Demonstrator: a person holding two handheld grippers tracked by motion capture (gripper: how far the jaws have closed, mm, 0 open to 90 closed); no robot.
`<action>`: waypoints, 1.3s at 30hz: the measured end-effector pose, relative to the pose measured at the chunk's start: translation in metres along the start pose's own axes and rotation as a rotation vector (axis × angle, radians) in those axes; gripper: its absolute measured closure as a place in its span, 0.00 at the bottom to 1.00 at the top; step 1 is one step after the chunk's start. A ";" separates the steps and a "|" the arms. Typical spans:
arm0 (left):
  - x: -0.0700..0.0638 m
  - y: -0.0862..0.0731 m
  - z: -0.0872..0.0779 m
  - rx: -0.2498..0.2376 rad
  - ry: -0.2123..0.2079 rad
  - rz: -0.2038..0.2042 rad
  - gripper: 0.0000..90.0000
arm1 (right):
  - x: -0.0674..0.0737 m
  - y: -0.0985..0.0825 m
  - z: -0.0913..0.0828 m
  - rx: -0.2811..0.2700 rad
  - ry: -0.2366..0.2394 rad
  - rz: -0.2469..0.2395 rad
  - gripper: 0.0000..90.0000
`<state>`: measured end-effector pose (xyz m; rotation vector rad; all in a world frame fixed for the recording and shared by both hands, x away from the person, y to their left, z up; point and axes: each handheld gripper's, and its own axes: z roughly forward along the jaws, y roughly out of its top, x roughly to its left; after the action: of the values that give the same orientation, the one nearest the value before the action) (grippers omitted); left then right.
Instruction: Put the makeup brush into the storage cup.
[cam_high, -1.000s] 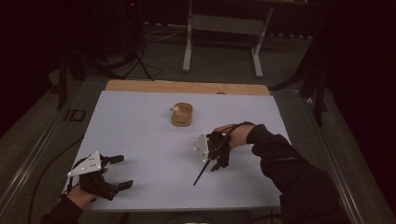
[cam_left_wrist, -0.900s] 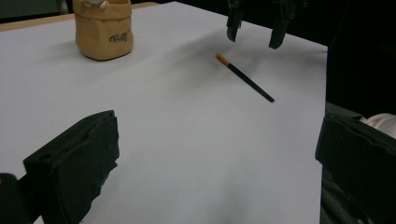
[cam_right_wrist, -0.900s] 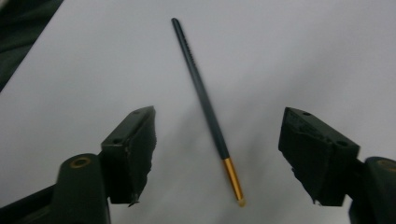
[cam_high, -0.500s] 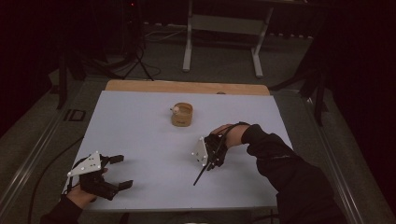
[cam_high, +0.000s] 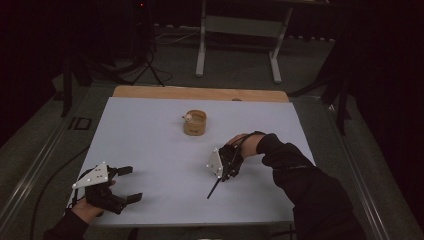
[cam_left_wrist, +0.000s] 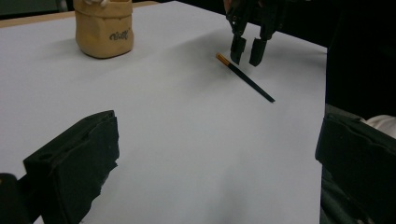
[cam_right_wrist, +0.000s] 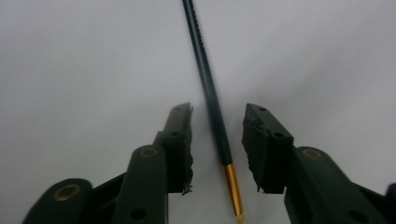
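Note:
A thin dark pencil (cam_high: 214, 189) with a gold end (cam_right_wrist: 232, 183) lies flat on the white table (cam_high: 150, 135). My right gripper (cam_high: 228, 171) points down over its gold end. Its jaws have just been closing, and the pencil (cam_right_wrist: 210, 93) lies between them with a gap on each side, so neither pad touches it. The left gripper view has the pencil (cam_left_wrist: 247, 79) just below the right gripper (cam_left_wrist: 247, 50). My left gripper (cam_high: 131, 184) rests at the table's front left corner, open, with nothing between its jaws.
A small tan fabric pouch (cam_high: 194, 122) stands upright behind the middle of the table, and the left gripper view has the pouch (cam_left_wrist: 103, 28) at upper left. A wooden strip (cam_high: 200, 93) runs along the far edge. Metal stand legs (cam_high: 202, 45) rise beyond it.
The right gripper's jaws have narrowed around the pencil's gold end, and the hand has shifted slightly. The left gripper and the pouch have not moved.

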<state>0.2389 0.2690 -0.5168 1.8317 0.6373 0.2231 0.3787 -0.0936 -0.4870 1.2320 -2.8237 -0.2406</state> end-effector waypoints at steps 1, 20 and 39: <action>0.000 0.000 0.000 0.001 0.000 0.001 0.00 | 0.000 0.000 0.001 0.005 0.002 -0.012 0.73; 0.001 -0.002 0.000 0.004 0.002 -0.004 0.00 | -0.006 -0.003 0.017 0.051 0.030 -0.057 0.88; 0.000 0.000 0.000 0.004 0.003 0.002 0.00 | -0.018 -0.002 -0.012 -0.006 0.080 0.308 0.92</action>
<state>0.2387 0.2685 -0.5172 1.8361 0.6384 0.2255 0.3936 -0.0831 -0.4748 0.7701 -2.8852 -0.1798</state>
